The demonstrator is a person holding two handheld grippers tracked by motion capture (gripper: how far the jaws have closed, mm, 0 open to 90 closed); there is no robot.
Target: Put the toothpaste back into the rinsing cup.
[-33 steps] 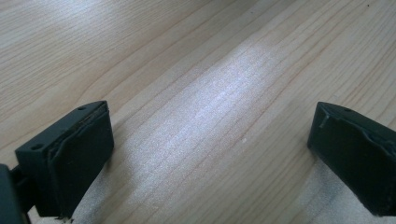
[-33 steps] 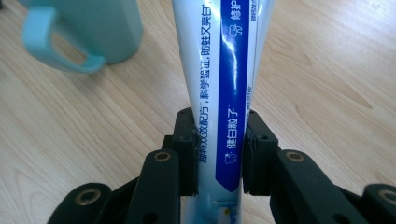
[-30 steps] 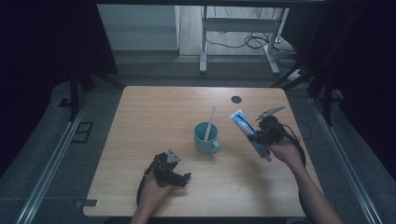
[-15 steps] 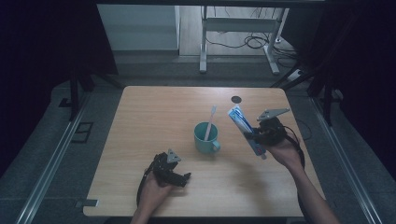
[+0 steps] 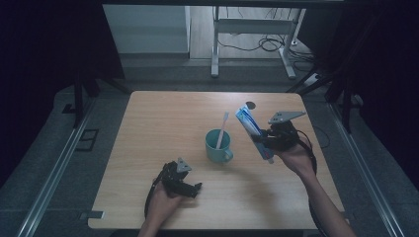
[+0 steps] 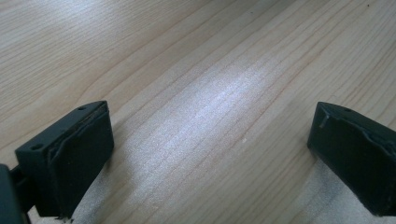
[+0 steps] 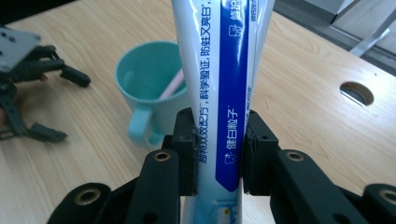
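Toothpaste tube clamped between right gripper jaws.

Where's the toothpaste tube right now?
The toothpaste tube is clamped in the right gripper, held off the table just right of the teal mug.

The teal mug with a toothbrush standing in it occupies the table's middle. Just right of it, the right gripper holds a toothpaste tube tilted above the surface. The left gripper, jaws apart, rests near the near edge. The far-left wood lies bare.
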